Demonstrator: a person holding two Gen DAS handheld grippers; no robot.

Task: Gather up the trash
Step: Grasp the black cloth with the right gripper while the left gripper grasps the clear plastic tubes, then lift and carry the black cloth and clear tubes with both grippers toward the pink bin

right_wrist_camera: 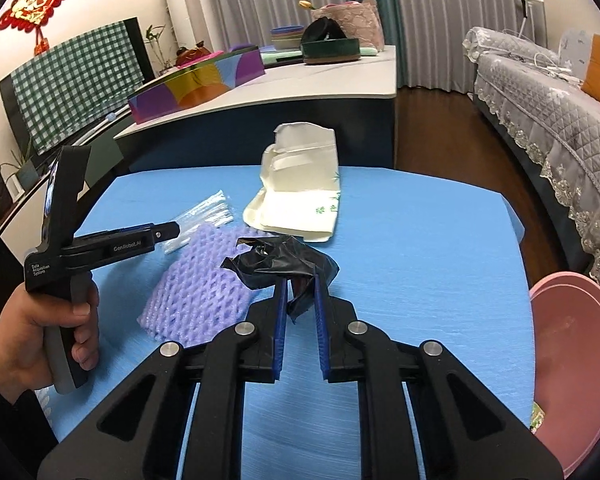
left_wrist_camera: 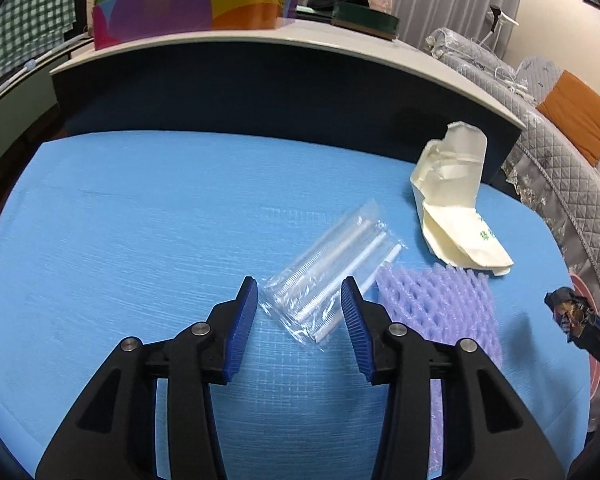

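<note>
A clear plastic packet of white straws (left_wrist_camera: 320,264) lies on the blue mat (left_wrist_camera: 140,220). My left gripper (left_wrist_camera: 300,284) is open, its blue pads either side of the packet's near end and not pressing on it. Right of the packet are a purple foam net (left_wrist_camera: 440,304) and a crumpled cream paper carton (left_wrist_camera: 456,208). My right gripper (right_wrist_camera: 301,280) is shut on a crumpled black wrapper (right_wrist_camera: 276,258), held just above the mat beside the net (right_wrist_camera: 196,292). In the left wrist view it shows at the right edge, the right gripper (left_wrist_camera: 576,324).
A pink bin (right_wrist_camera: 572,360) stands off the mat's right edge. A raised white counter (left_wrist_camera: 260,40) with a colourful box (left_wrist_camera: 188,12) rises behind the mat. A grey quilted sofa (right_wrist_camera: 540,112) is at the right. A person's hand (right_wrist_camera: 40,332) holds the left gripper's handle.
</note>
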